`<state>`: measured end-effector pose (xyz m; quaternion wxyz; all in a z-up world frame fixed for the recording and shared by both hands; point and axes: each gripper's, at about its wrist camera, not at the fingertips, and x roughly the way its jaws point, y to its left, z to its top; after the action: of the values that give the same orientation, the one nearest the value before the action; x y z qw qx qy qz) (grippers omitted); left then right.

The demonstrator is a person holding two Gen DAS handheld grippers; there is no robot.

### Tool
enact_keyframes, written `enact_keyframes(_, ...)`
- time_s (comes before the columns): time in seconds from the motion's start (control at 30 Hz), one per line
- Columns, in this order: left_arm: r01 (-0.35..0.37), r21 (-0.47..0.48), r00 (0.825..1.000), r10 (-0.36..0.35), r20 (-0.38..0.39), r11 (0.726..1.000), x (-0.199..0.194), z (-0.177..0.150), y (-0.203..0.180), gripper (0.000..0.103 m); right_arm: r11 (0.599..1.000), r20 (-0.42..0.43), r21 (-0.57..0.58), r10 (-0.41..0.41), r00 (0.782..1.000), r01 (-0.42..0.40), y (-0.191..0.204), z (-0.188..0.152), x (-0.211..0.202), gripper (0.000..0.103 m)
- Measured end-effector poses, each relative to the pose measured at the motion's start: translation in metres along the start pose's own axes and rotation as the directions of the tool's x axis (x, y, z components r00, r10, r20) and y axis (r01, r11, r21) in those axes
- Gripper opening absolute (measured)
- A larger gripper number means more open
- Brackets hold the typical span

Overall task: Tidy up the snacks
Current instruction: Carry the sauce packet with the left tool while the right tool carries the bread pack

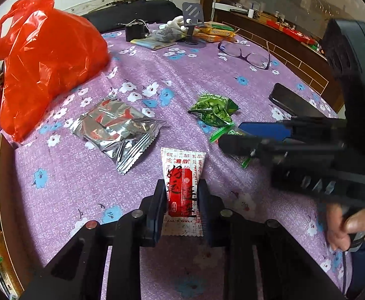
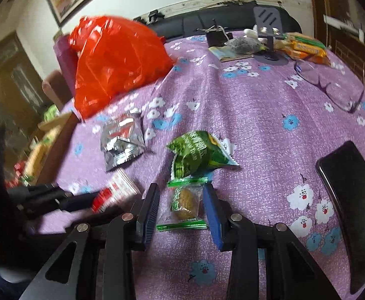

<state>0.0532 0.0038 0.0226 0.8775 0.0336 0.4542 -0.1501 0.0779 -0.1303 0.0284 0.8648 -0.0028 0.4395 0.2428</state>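
We are at the pick-up step, both hands at once. At lower centre of the left view, our left gripper (image 1: 182, 195) is clenched on the red sachet (image 1: 182, 190), which lies on the cloth (image 1: 257, 85). At lower centre of the right view, our right gripper (image 2: 181, 205) straddles the clear cake packet (image 2: 183, 203), pads seemingly touching its edges. Next, we judge, both lift toward the box (image 1: 0, 175) at far left.

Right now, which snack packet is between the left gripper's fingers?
The red-and-white packet, pinched in the left gripper. The silver packet and green pea bag lie loose further out.
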Motion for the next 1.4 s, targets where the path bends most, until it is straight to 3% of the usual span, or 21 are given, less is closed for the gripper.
enact_keyframes(0.13,-0.003,-0.001,1.000,0.003,0.017,1.000,-0.003,0.000,-0.001,0.023,0.997,-0.002,-0.047,-0.056,0.998,0.056,0.006,-0.002,0.002,0.032)
enact_keyframes(0.3,0.007,-0.028,0.999,-0.006,0.045,1.000,-0.009,0.004,0.005,0.023,1.000,0.010,0.001,-0.009,1.000,0.009,-0.002,-0.002,-0.003,0.025)
enact_keyframes(0.4,0.000,-0.040,0.998,0.002,0.070,0.999,-0.015,0.005,0.007,0.023,0.999,0.022,0.022,0.028,0.999,-0.029,-0.003,-0.001,-0.008,0.025)
enact_keyframes(0.73,-0.023,-0.077,0.994,0.031,0.101,0.997,-0.021,0.007,0.016,0.024,0.997,-0.029,-0.068,-0.049,0.998,0.047,0.012,-0.006,0.001,0.031)
enact_keyframes(1.0,-0.039,-0.110,0.991,0.052,0.121,0.993,-0.025,0.007,0.025,0.024,0.990,-0.022,-0.116,-0.084,0.996,0.081,0.018,-0.010,-0.002,0.029)
enact_keyframes(1.1,-0.041,-0.123,0.990,0.056,0.129,0.992,-0.026,0.008,0.028,0.024,0.996,-0.002,-0.081,-0.044,0.999,0.044,0.014,-0.008,-0.008,0.023)
enact_keyframes(1.4,-0.051,-0.133,0.988,0.069,0.135,0.990,-0.027,0.007,0.029,0.024,0.996,0.094,-0.019,0.084,0.992,-0.083,0.011,-0.002,-0.029,0.023)
